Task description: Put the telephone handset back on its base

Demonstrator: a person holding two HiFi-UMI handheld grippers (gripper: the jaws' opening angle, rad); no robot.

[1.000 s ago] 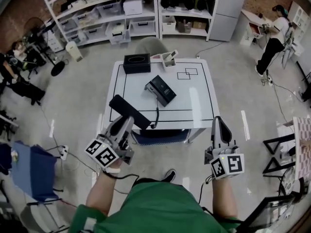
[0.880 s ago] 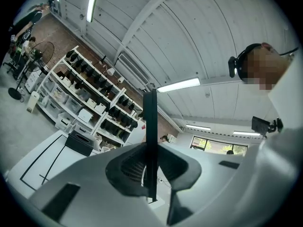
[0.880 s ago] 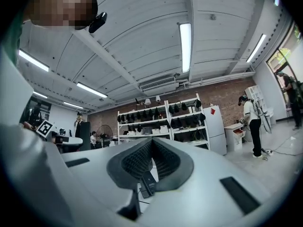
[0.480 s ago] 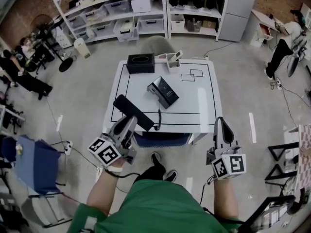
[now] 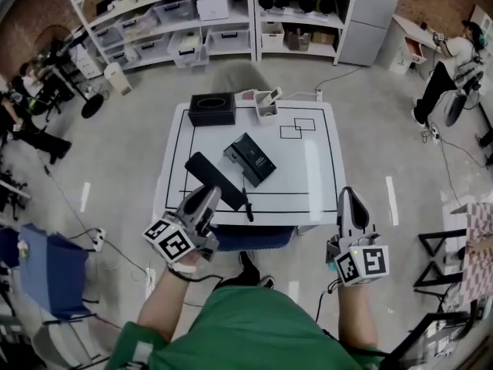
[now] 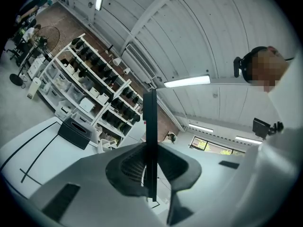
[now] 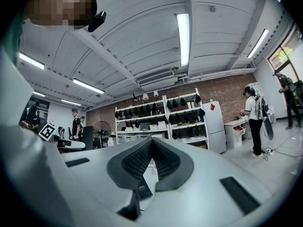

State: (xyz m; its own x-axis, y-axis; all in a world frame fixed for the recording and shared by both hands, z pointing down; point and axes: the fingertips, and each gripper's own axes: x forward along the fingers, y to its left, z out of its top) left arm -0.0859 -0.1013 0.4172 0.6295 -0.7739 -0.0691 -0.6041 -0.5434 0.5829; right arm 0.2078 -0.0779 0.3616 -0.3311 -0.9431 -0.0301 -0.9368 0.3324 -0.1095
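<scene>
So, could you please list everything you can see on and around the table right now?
table: one, white with black lines, centre
telephone base: one, black, mid-table
handset: one, black, over the table's near-left part, in the left gripper
tissue box: one, black, far-left corner
small holder: one, white, far edge
shelving: white, back wall
left gripper: shut on handset
right gripper: shut, empty, beyond the table's near-right corner
</scene>
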